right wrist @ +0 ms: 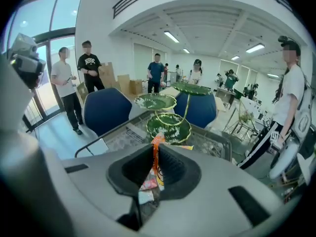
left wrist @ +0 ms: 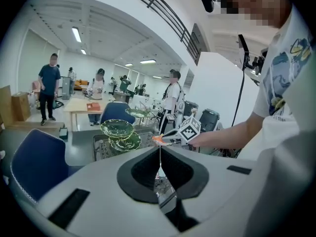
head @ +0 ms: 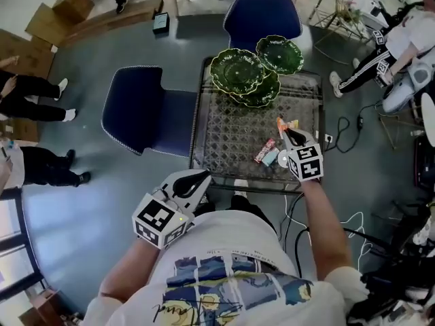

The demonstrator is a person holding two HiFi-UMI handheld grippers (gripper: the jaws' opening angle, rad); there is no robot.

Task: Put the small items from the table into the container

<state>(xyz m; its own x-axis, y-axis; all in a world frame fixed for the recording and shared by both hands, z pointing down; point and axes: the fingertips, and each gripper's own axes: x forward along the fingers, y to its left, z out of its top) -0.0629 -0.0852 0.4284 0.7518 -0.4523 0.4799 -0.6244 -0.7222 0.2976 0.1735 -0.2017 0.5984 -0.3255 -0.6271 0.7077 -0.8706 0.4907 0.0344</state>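
Note:
My right gripper (head: 285, 134) hangs over the right side of the mesh-topped table (head: 228, 131), shut on an orange snack packet (head: 286, 123). In the right gripper view that orange packet (right wrist: 156, 149) stands pinched between the jaws, in front of the green leaf-shaped tiered dishes (right wrist: 170, 126). A pink packet (head: 264, 150) and a pale blue one (head: 271, 158) lie on the table just left of that gripper. The green dishes (head: 249, 75) stand at the table's far end. My left gripper (head: 202, 178) is shut with nothing in it, held off the table's near left corner.
One blue chair (head: 145, 110) stands left of the table and another (head: 262, 16) behind it. People stand at the far left, and one sits at the right (head: 394, 43). Cables (head: 340, 124) trail on the floor right of the table.

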